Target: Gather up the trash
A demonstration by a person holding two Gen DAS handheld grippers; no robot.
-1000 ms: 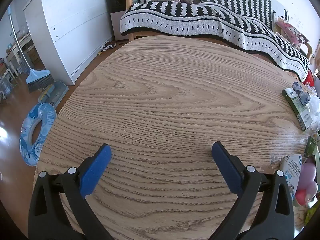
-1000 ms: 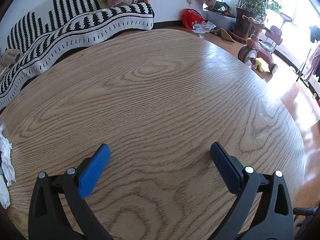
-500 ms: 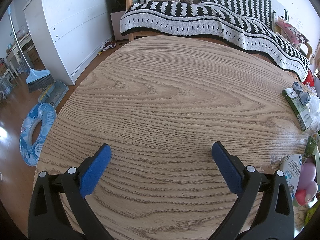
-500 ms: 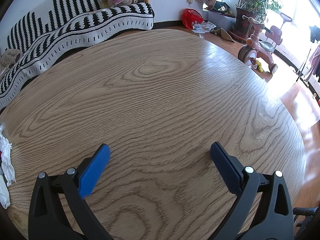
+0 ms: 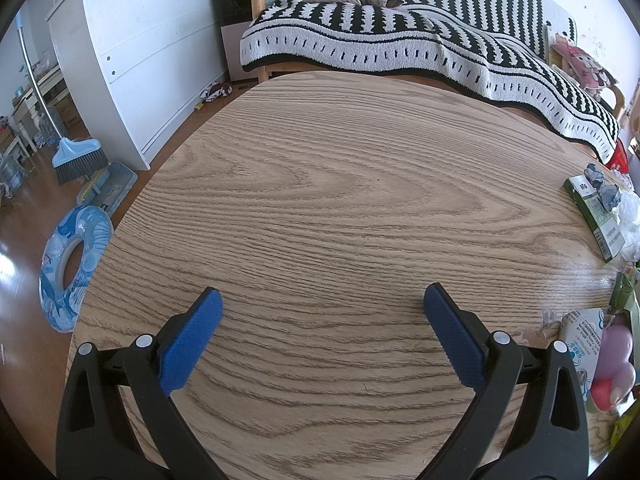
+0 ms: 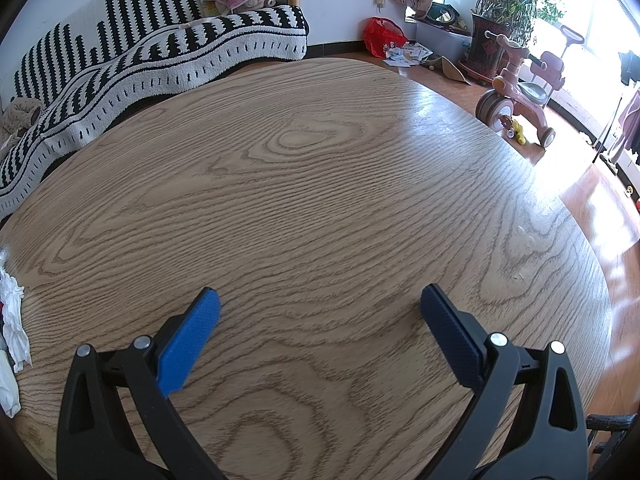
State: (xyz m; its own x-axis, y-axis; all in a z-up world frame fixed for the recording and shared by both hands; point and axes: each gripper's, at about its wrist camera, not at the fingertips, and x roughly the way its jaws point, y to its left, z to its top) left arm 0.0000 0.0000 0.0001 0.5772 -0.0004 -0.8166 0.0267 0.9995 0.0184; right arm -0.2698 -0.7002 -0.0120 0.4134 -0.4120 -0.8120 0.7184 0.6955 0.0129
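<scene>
My left gripper (image 5: pixel 322 300) is open and empty over a round wooden table (image 5: pixel 340 200). Trash lies at the table's right edge in the left wrist view: a green carton (image 5: pixel 596 216) with grey crumpled paper (image 5: pixel 608 194) on it, a clear plastic wrap (image 5: pixel 630 216), a white and blue packet (image 5: pixel 582 334) and a pink and red item (image 5: pixel 614 364). My right gripper (image 6: pixel 320 300) is open and empty over the same table (image 6: pixel 320 180). Crumpled white tissue (image 6: pixel 14 316) lies at the far left edge in the right wrist view.
A sofa with a black and white striped blanket (image 5: pixel 420 44) stands behind the table. A white cabinet (image 5: pixel 132 52), a broom (image 5: pixel 76 156) and a blue swim ring (image 5: pixel 72 264) are on the left. A pink tricycle (image 6: pixel 520 88) and potted plant (image 6: pixel 496 20) stand on the right.
</scene>
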